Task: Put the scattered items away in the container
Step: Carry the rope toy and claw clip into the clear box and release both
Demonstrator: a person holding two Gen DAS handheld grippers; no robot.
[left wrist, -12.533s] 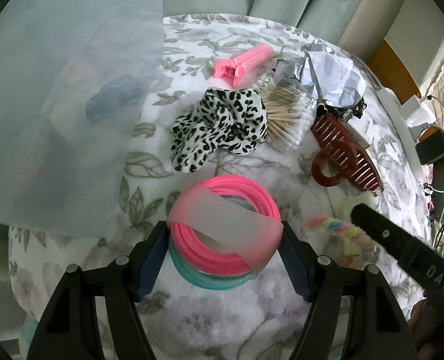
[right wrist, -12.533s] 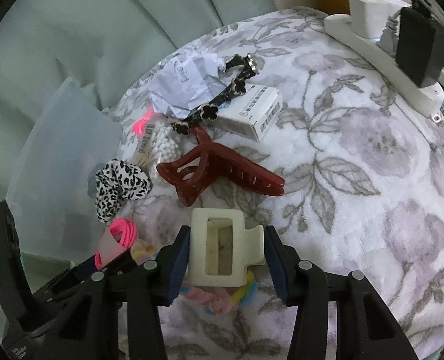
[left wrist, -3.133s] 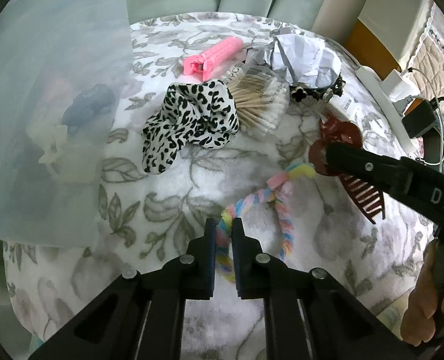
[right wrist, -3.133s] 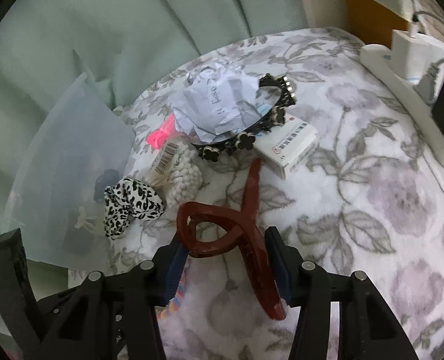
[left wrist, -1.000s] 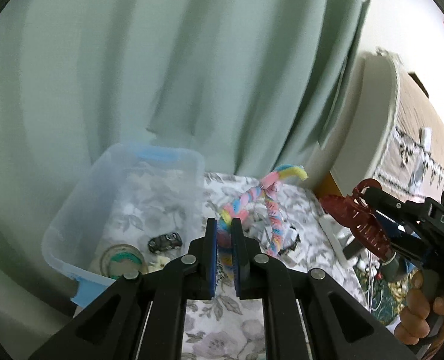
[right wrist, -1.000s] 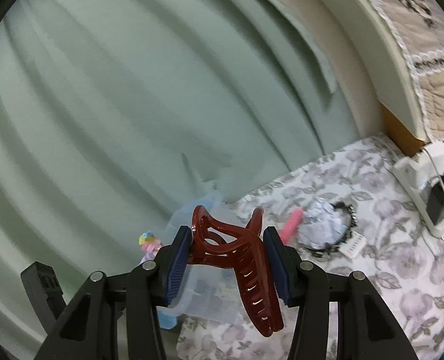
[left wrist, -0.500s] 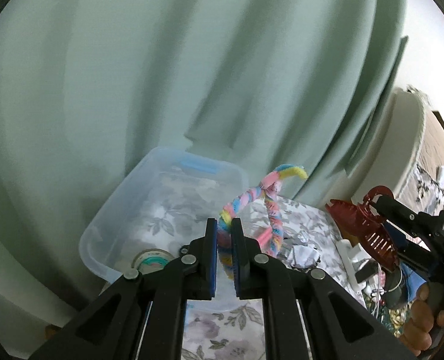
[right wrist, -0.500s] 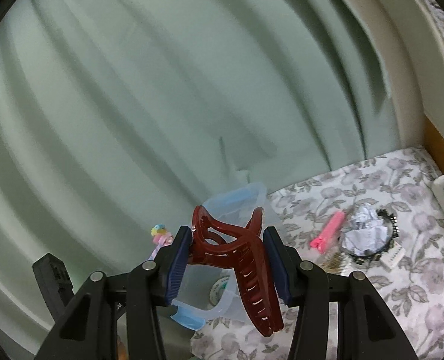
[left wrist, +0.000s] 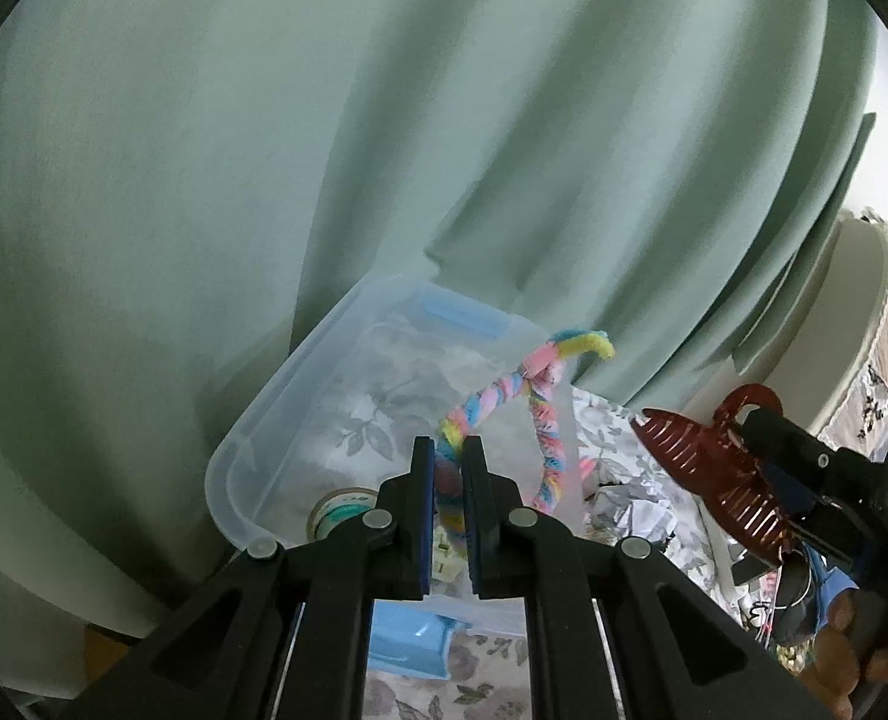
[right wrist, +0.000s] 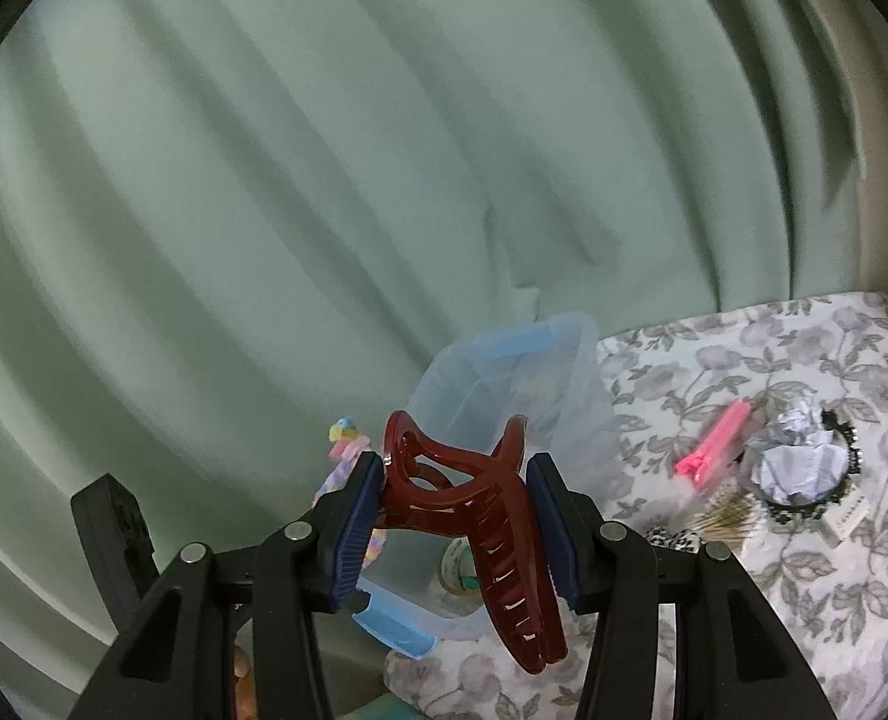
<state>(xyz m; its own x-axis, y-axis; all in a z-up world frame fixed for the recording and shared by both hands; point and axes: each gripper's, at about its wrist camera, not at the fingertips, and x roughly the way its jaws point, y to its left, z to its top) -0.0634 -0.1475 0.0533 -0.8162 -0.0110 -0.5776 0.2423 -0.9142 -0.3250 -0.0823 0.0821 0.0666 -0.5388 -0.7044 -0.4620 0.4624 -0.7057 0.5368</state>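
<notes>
Two items are in the air right now, neither dropped yet. Leftmost sits the clear plastic container (left wrist: 246, 450) with blue latches, against the green curtain (left wrist: 384, 120) at the edge of the floral-covered table (right wrist: 804, 570); inside it a roll of tape (left wrist: 339, 510) shows on the bottom, plus a pale piece behind the left fingers that I cannot identify. The left gripper (left wrist: 449, 516) is clenched tight on the pastel braided hair tie (left wrist: 540, 420), pinching its lower end while the loop sticks up over the container opening. Right of that, the right gripper (right wrist: 456, 531) grasps the dark red claw clip (right wrist: 492, 534) across its hinge end, pads pressing both sides, teeth hanging down in front of the near container corner. Judging by position, both loads are close to release, but neither is clearly inside the walls yet. Further right, still out on the table: pink clip (right wrist: 714, 444), bundle of cotton swabs (right wrist: 723, 516), leopard-print scrunchie (right wrist: 672, 537) mostly hidden behind the right finger, crumpled paper (right wrist: 798, 468) lying on a black flower headband (right wrist: 846, 438), and a small white box (right wrist: 852, 516). So roughly six things left after these two; task looks under halfway, as far as visible.
</notes>
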